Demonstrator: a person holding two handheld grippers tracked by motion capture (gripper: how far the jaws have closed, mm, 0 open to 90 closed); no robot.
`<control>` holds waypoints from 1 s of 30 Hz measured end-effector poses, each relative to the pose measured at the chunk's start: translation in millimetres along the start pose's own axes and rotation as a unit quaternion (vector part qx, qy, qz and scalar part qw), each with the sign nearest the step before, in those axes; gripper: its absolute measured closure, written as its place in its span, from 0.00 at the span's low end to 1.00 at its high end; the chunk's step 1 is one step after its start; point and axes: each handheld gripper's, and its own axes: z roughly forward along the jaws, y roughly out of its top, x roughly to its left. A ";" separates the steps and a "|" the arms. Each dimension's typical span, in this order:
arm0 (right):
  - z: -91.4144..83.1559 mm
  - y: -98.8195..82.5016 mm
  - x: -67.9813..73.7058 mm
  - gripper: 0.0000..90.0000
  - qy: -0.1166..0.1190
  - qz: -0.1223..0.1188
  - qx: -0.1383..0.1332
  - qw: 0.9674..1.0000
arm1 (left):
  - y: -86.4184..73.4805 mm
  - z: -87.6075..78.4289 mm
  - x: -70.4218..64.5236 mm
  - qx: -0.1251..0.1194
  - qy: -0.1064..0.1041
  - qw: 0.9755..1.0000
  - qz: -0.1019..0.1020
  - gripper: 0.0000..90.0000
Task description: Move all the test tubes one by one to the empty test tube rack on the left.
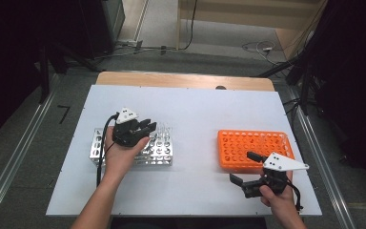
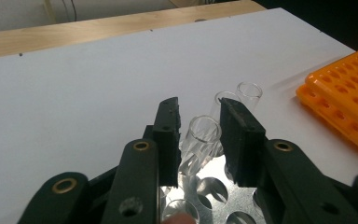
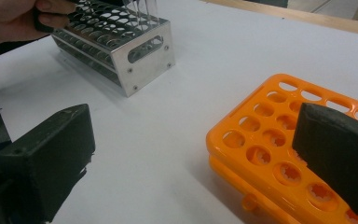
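**Left gripper lines up on a glass tube in the metal rack**

The left gripper [image 2: 198,140] hangs over the metal rack [image 1: 159,153], which sits toward the left edge of the white board [image 1: 195,109] that covers the bench. Its jaws stand narrowly apart with the nearest clear test tube [image 2: 201,140] between them. The pads look close to the glass, but whether they touch it cannot be told. Two more tubes [image 2: 242,95] stand upright just behind it, at the rack's far right corner. Straddling the tube's open top in this way looks like preparation for pinching and lifting it straight out.

The left hand [image 1: 119,155] reaches forward from the near edge, forearm angled inward, wrist lowered so the jaws point forward and down across the rack.

The right gripper [image 1: 244,168] waits at the near edge of the orange rack [image 1: 252,143], which lies toward the board's right edge, well apart from the metal one. Its jaws are spread wide and hold nothing. The right hand [image 1: 276,195] rests low near the board's near right corner, turned so the jaws point left. The orange rack's empty holes seem the likely destination, which would explain that ready, open pose.
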 end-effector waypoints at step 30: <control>-21.1 -0.2 -41.3 0.00 -0.065 0.027 -0.024 0.997 | -24.7 -53.9 -16.9 -0.061 -0.048 0.997 -0.005 0.00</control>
